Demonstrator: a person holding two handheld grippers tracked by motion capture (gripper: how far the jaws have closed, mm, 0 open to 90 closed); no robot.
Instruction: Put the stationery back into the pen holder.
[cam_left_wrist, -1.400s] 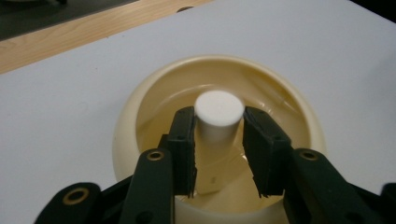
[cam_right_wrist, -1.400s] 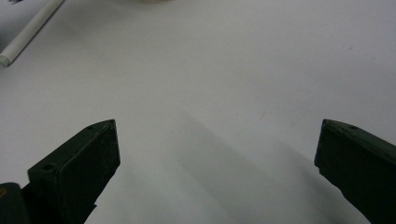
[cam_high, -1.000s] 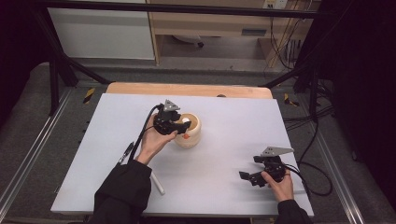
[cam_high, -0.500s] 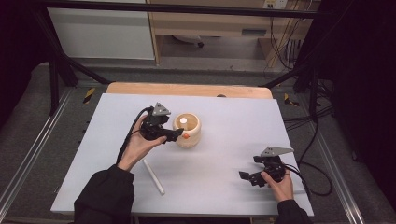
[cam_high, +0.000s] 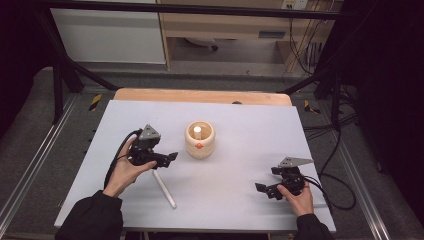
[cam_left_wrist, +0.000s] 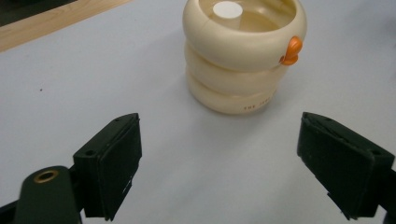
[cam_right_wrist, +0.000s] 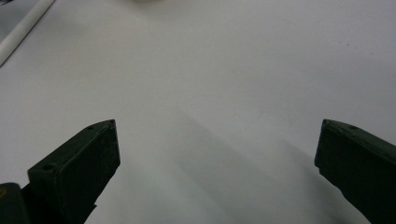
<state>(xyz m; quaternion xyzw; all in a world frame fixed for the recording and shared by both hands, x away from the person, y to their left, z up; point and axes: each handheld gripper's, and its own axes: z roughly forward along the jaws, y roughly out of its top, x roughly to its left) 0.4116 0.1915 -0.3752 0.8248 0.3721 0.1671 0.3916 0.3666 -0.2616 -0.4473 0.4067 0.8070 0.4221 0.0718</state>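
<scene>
left gripper (cam_high: 170, 157): jaws wide, just been opening, empty | ribbed holder (cam_high: 200, 140): just beside, apart

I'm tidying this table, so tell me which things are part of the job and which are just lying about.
In the job:
- cream ringed holder with a white stick standing in it
- second white stick lying on the table
- left gripper, fingers open, nothing between them

Lying about:
- right gripper, open, resting idle
</scene>
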